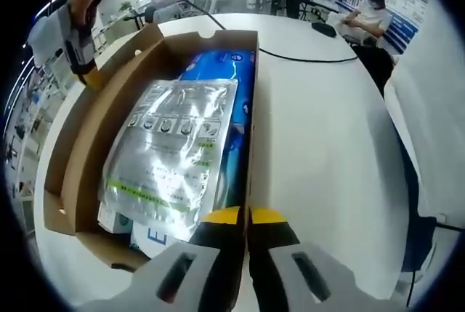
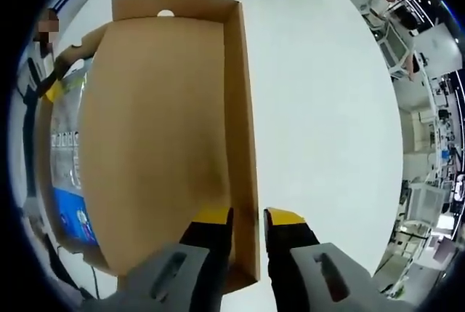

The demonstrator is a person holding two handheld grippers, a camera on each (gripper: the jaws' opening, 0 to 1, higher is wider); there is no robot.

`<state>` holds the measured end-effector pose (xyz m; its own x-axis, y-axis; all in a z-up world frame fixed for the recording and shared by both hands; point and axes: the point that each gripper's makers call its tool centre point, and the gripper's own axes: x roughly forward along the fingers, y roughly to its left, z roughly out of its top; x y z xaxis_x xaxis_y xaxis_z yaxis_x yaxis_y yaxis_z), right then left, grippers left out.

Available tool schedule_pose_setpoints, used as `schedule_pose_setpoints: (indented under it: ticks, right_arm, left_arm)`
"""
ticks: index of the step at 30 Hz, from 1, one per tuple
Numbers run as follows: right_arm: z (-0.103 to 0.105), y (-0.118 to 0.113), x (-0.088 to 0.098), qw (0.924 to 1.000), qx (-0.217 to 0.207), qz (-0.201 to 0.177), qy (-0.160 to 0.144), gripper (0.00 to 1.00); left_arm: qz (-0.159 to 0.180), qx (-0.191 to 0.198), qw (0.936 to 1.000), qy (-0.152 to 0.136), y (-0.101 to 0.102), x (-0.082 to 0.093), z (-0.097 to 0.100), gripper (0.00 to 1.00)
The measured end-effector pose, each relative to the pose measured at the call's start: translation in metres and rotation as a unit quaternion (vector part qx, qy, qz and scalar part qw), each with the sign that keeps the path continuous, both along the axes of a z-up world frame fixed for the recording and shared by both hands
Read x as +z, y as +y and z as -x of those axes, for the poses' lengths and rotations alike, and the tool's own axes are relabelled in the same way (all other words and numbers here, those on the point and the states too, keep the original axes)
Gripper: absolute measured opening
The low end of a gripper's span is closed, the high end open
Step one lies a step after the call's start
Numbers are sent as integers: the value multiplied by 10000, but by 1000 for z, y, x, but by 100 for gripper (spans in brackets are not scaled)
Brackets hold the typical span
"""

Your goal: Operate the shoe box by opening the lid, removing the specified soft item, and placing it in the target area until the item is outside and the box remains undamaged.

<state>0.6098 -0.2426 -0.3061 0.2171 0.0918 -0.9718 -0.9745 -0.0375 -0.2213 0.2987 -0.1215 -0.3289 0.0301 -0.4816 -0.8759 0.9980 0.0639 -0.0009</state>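
Nearest in the left gripper view, the left gripper (image 1: pixel 248 219) pinches the near right wall of the shoe box (image 1: pixel 250 145), its yellow-tipped jaws clenched on the cardboard edge. Just beyond, inside the open box, lies the soft item: a silver foil pouch (image 1: pixel 171 150) resting on blue packaging (image 1: pixel 231 65). Far left in the same view, the other gripper (image 1: pixel 78 41) is at the raised lid's edge.

In the right gripper view, the right gripper (image 2: pixel 248 219) straddles the lid's (image 2: pixel 156 145) side flange, one jaw on each face; the jaws look narrowed on it, but firm contact cannot be confirmed. Left of the lid, a strip of the box contents is visible. The box sits on a white table (image 2: pixel 320 108).

Status: lid opening appears complete. Remaining: extract the pouch and place it outside the box. No box damage is visible.
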Motion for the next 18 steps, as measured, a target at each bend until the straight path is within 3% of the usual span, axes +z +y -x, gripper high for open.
schedule_pose_setpoints:
  ticks: [3, 7, 11, 16, 18]
  right_arm:
    - [4, -1, 5, 10000, -24, -28, -13, 17]
    - [6, 10, 14, 9991, -70, -424, -72, 17]
    - [4, 12, 32, 9983, -102, -547, -182, 19]
    - [9, 22, 56, 9929, -370, -1100, -278, 21]
    - [9, 24, 48, 9917, -420, -1182, -285, 22]
  left_arm:
    - [-4, 0, 10000, 2, 0, 0, 0, 1]
    - [-11, -7, 10000, -32, 0, 0, -1, 1]
    - [-9, -18, 10000, -42, 0, 0, -1, 1]
    - [-9, -26, 10000, -56, 0, 0, -1, 1]
    - [15, 32, 10000, -25, 0, 0, -2, 1]
